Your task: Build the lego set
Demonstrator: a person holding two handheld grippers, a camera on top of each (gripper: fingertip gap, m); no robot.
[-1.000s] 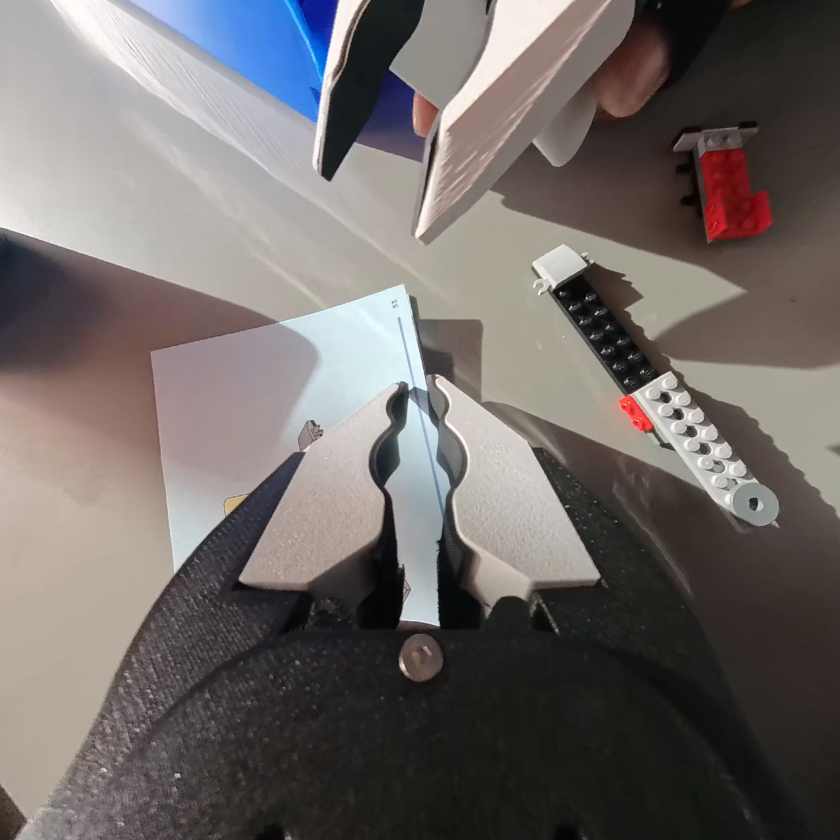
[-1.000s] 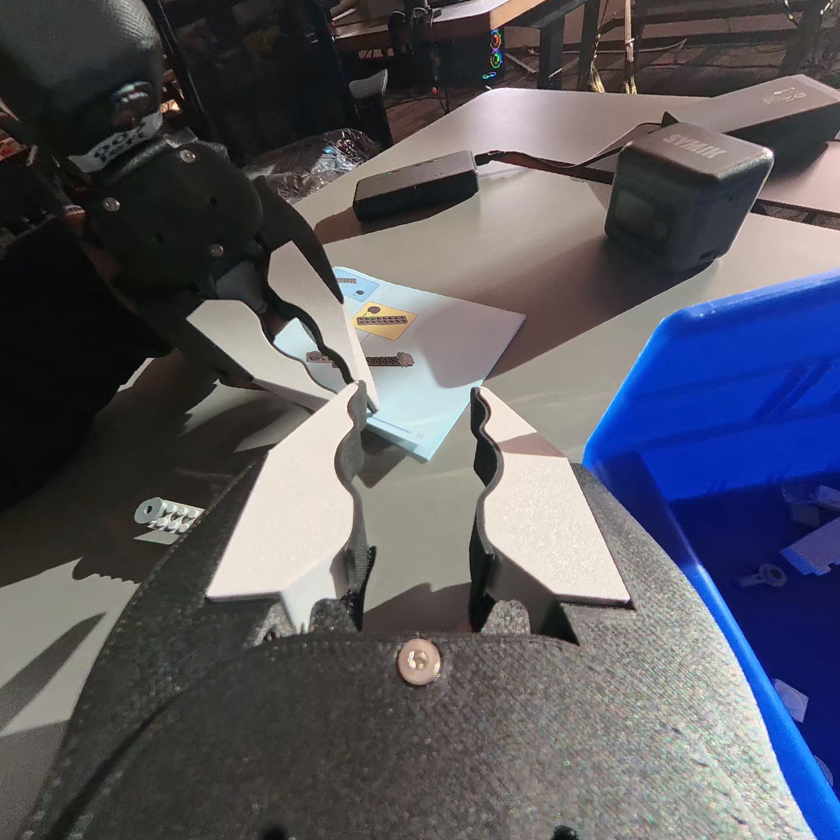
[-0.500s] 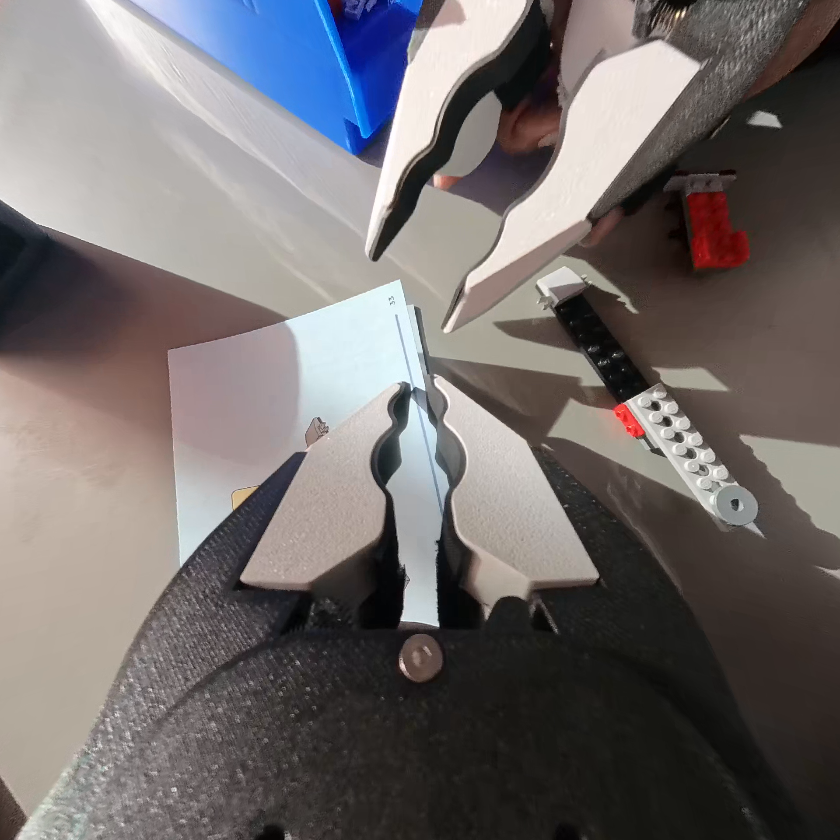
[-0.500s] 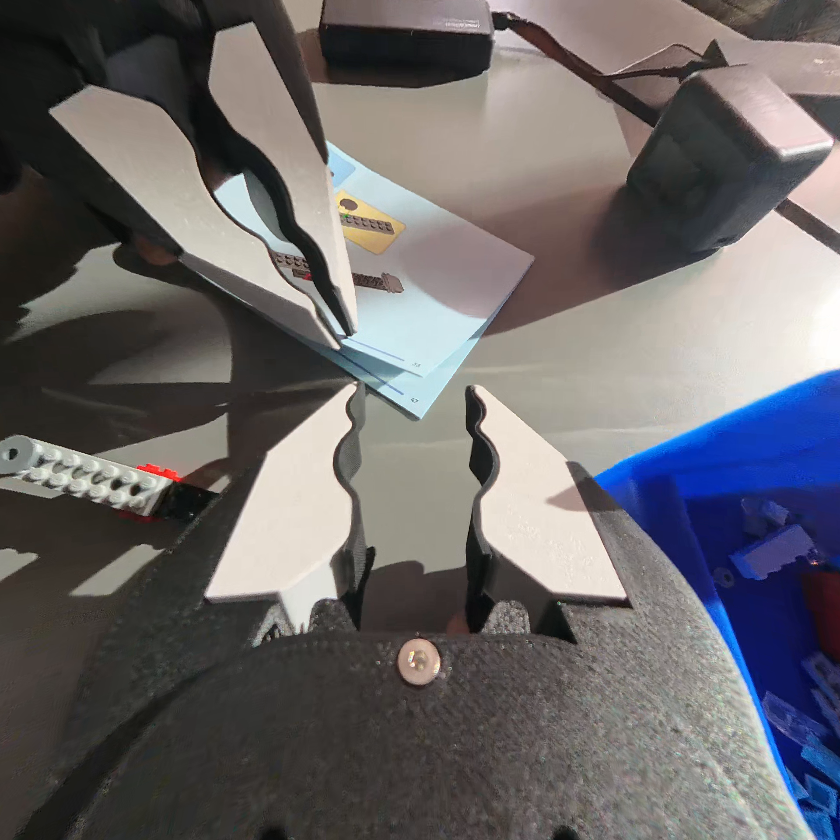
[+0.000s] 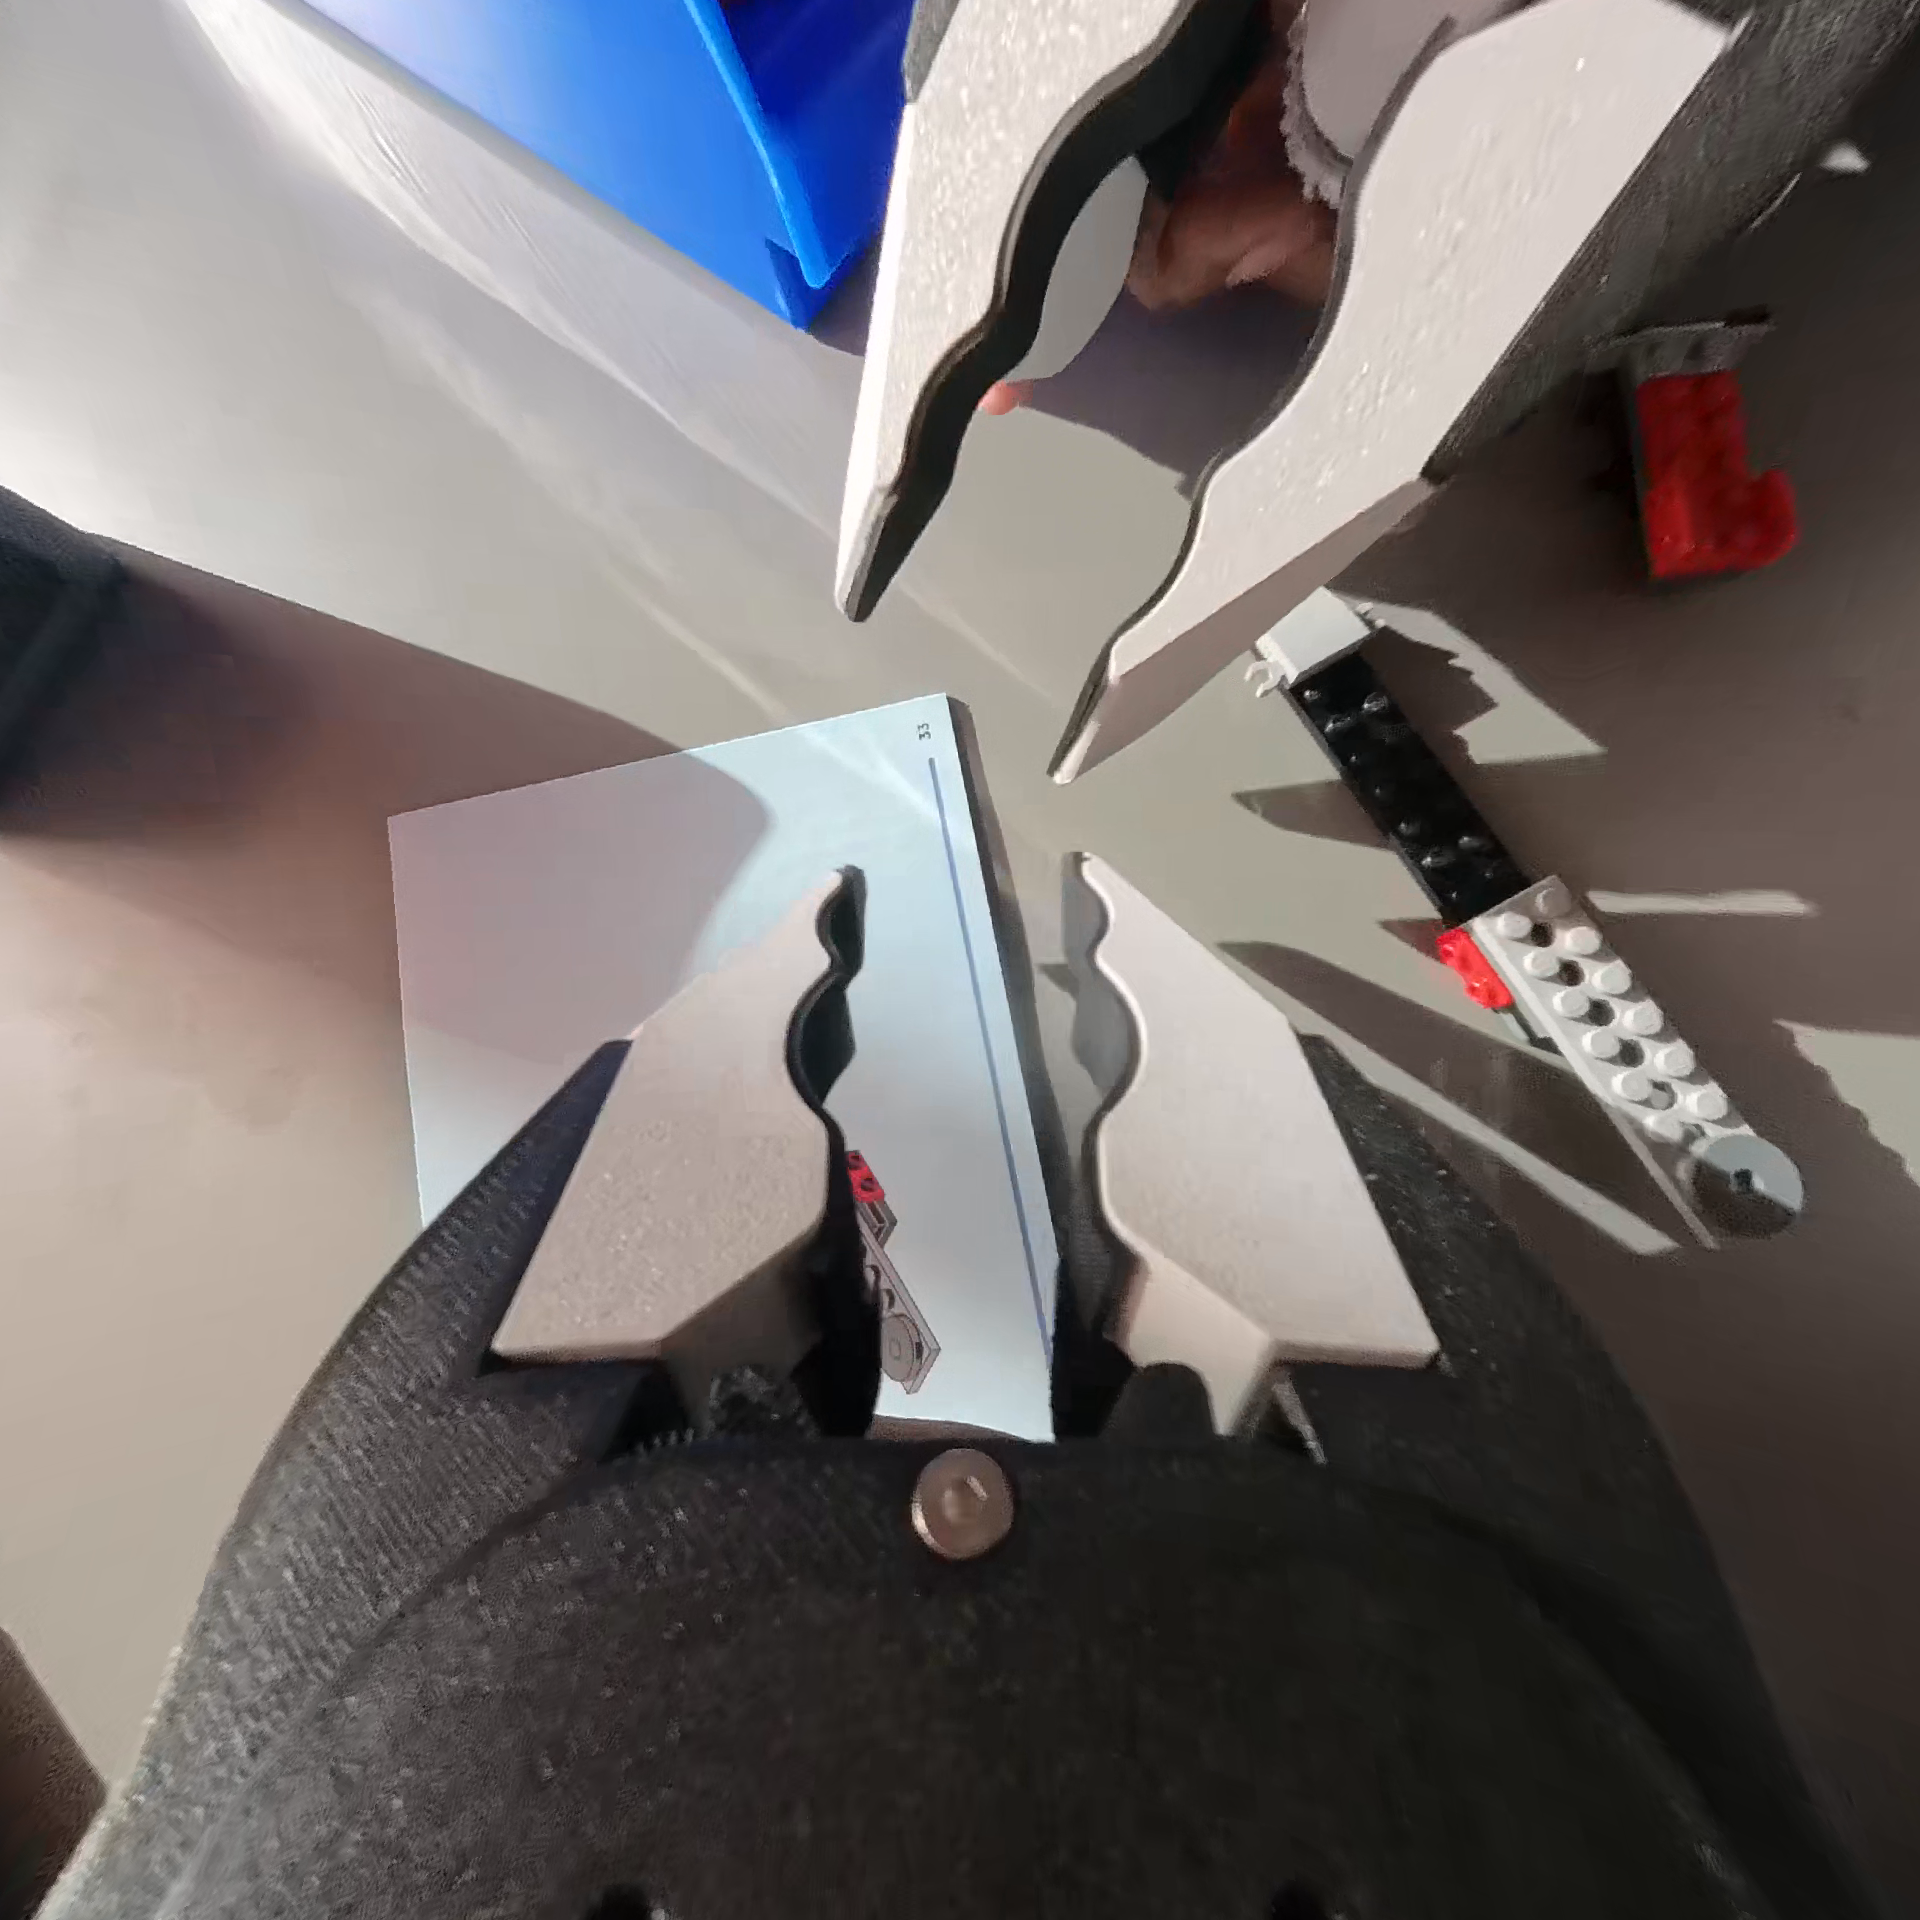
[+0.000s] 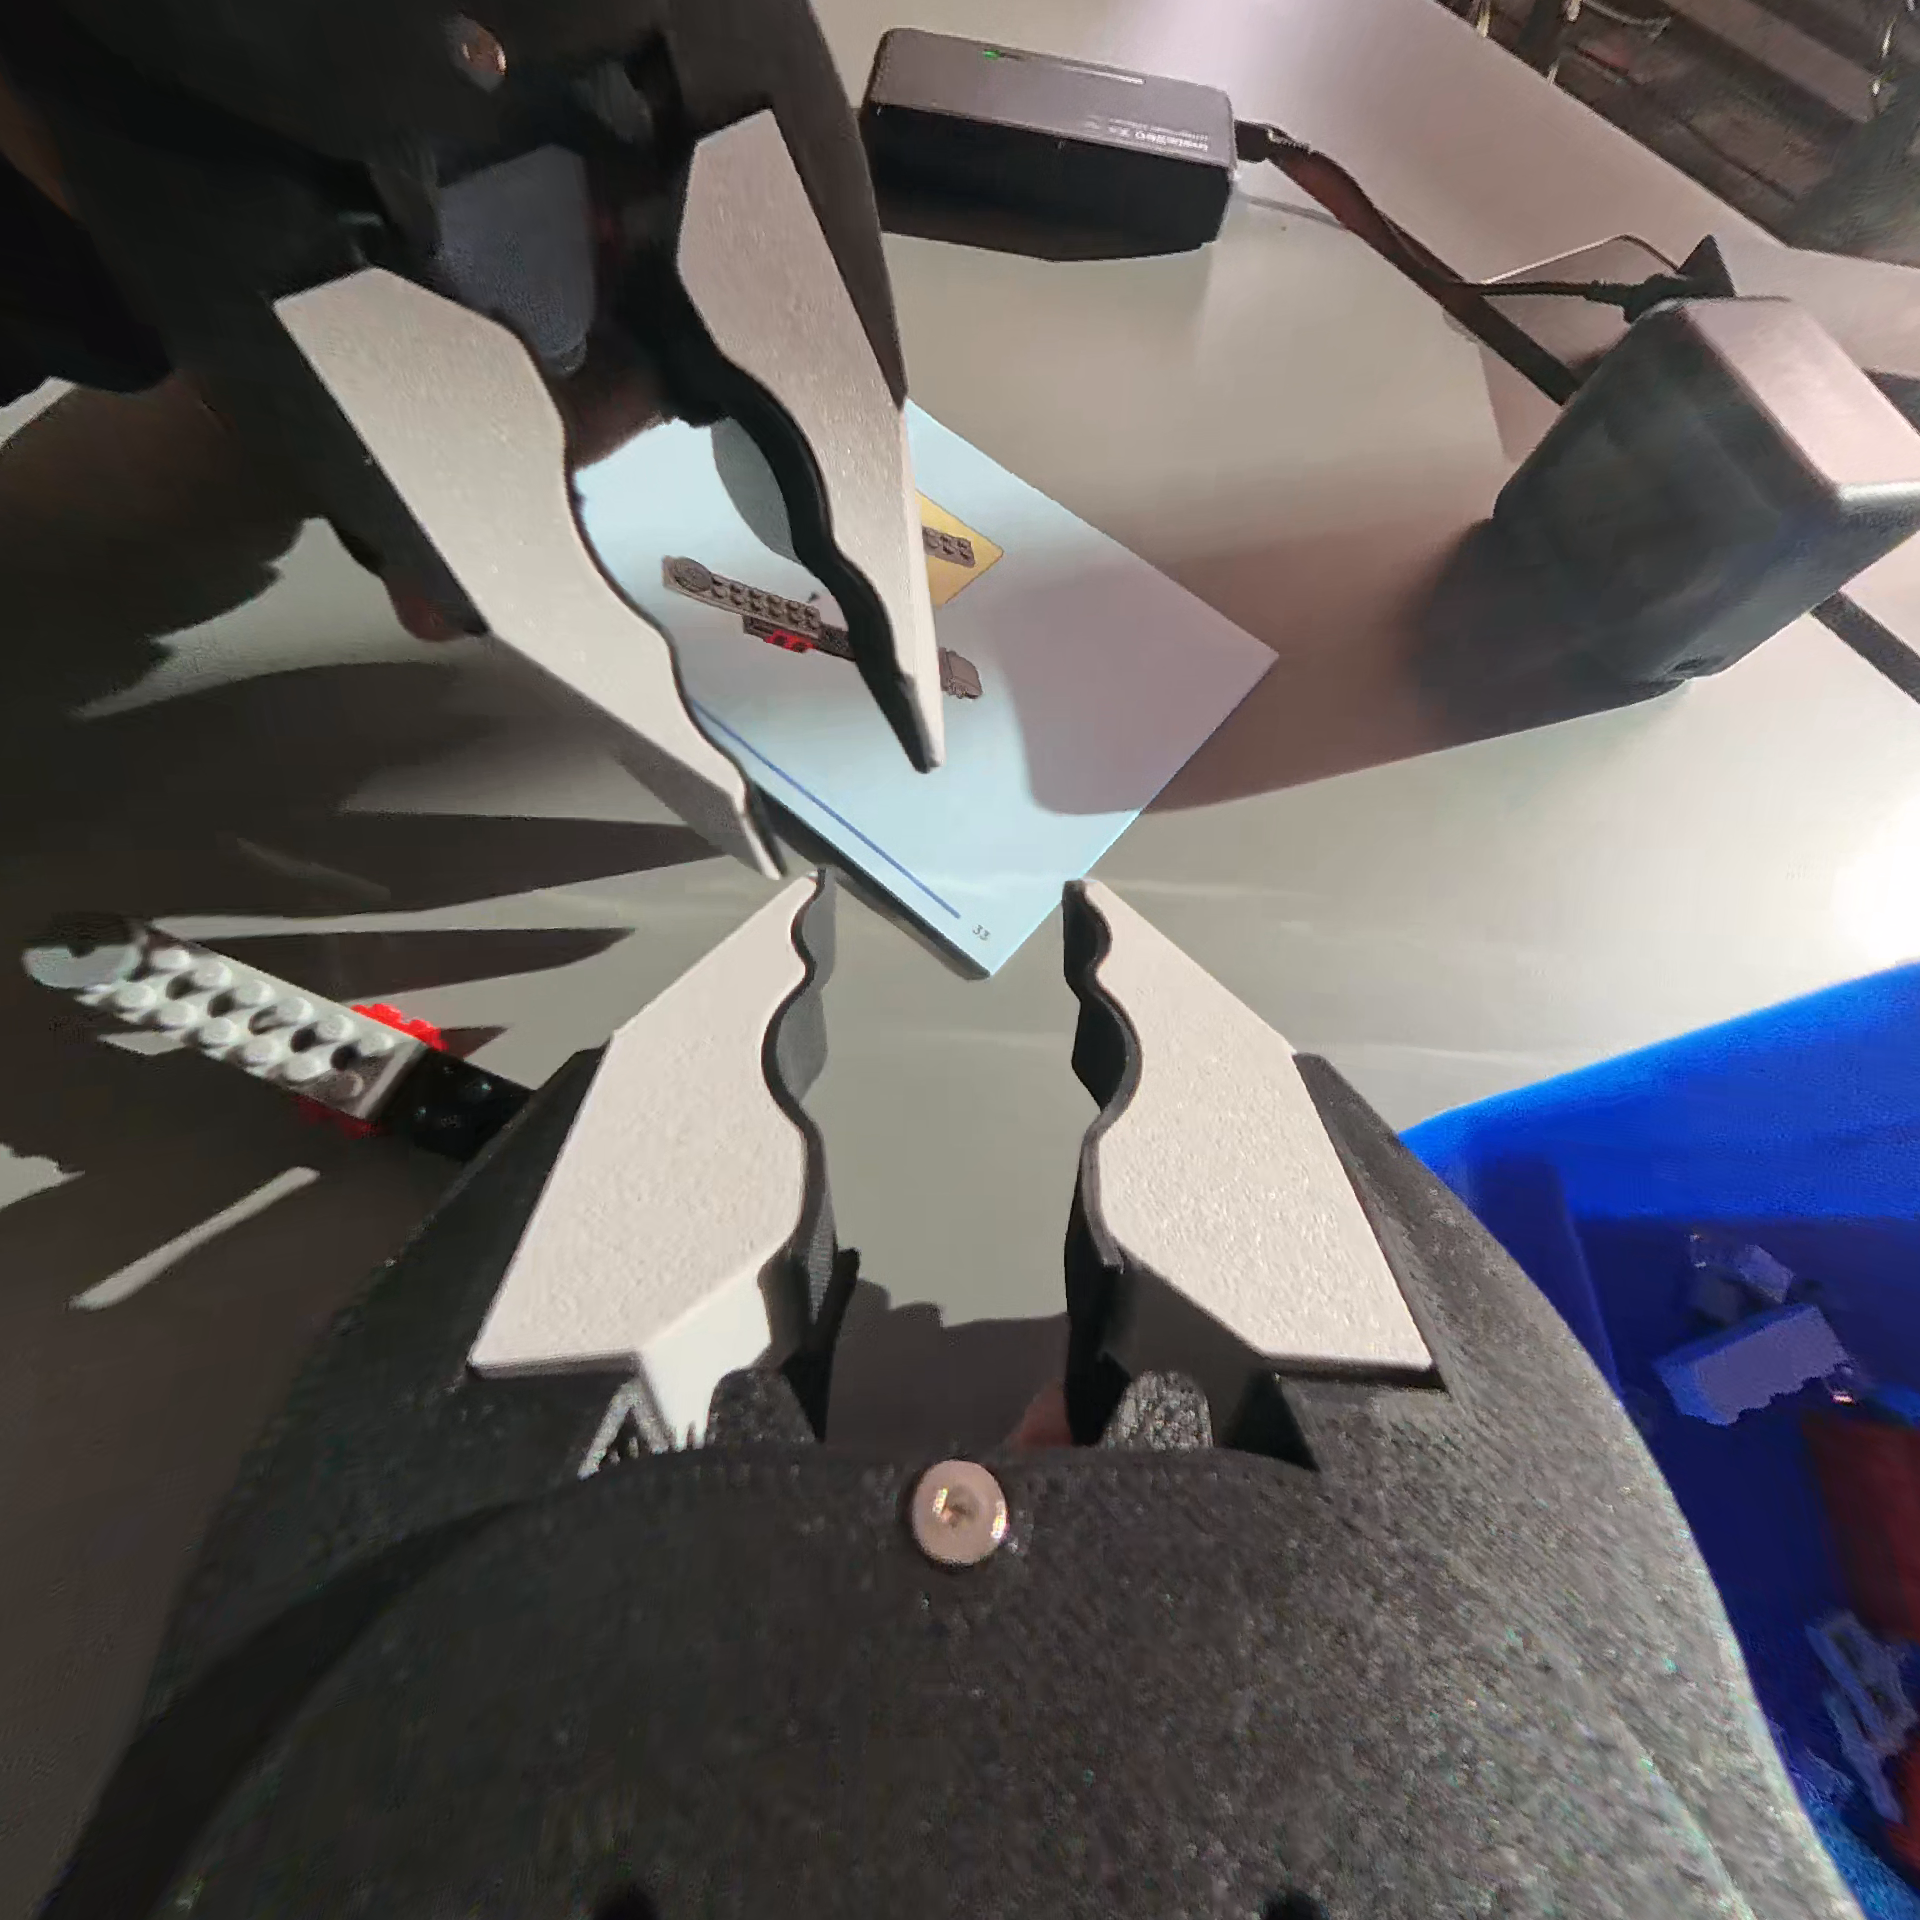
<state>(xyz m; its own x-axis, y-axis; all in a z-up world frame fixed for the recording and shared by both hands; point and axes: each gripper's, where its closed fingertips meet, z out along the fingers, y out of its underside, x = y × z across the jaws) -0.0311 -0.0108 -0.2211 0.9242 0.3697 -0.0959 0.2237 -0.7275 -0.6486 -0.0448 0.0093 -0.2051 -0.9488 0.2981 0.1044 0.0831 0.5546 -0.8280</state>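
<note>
My left gripper point(image 5: 964, 871) is open and empty, just above the right edge of a light-blue instruction booklet point(image 5: 623, 914) lying flat on the grey table. My right gripper point(image 6: 945, 888) is open and empty, its tips at the booklet's near corner point(image 6: 1039, 748), facing the left gripper point(image 6: 847, 816). It also shows in the left wrist view point(image 5: 956, 691). A long lego strip of black and grey plates with a red piece point(image 5: 1507, 935) lies to the right of the booklet; in the right wrist view it lies at the left point(image 6: 239, 1018). A small red and grey lego piece point(image 5: 1704, 488) lies farther off.
A blue bin point(image 6: 1714, 1195) with loose lego parts stands at the right of my right gripper, and shows in the left wrist view point(image 5: 665, 125). A black power brick point(image 6: 1049, 135), its cable and a black cube camera point(image 6: 1683, 499) sit behind the booklet. My left tips are roughly 25 cm from the black power brick point(image 6: 1049, 135).
My left gripper has opened from nearly shut over the booklet's edge, and the page now lies flat. My right gripper has come down closer to the booklet's corner.
</note>
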